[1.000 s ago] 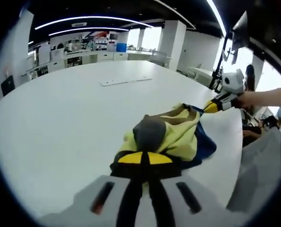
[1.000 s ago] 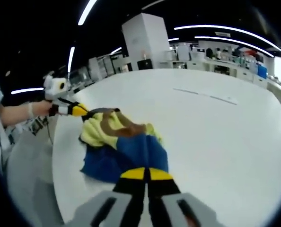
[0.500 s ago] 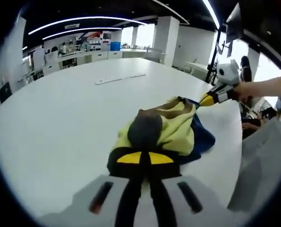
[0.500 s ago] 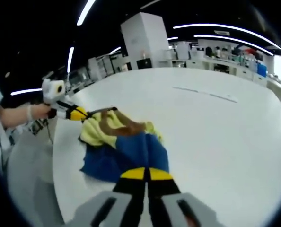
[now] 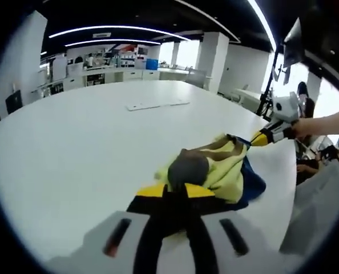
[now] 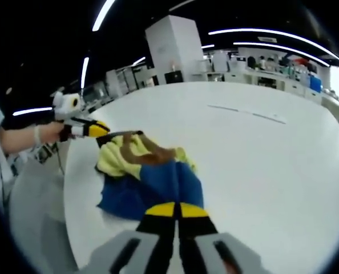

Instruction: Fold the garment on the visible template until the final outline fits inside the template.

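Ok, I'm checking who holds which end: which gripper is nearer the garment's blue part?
Right. The right gripper grips the garment at its blue part; the left gripper holds the far yellow end.

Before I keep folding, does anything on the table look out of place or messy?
Yes. The garment lies bunched in a yellow, blue and brown heap near the table edge, not spread flat. Both grippers, left and right, are shut on it at opposite ends.

From where I'm driving, the white table (image 6: pixel 283 171) is wide open past the bunched garment (image 6: pixel 149 177), with just a flat white strip (image 5: pixel 158 104) lying well off toward the far side, and the near edge crowded by the person's sleeve (image 5: pixel 323 200).
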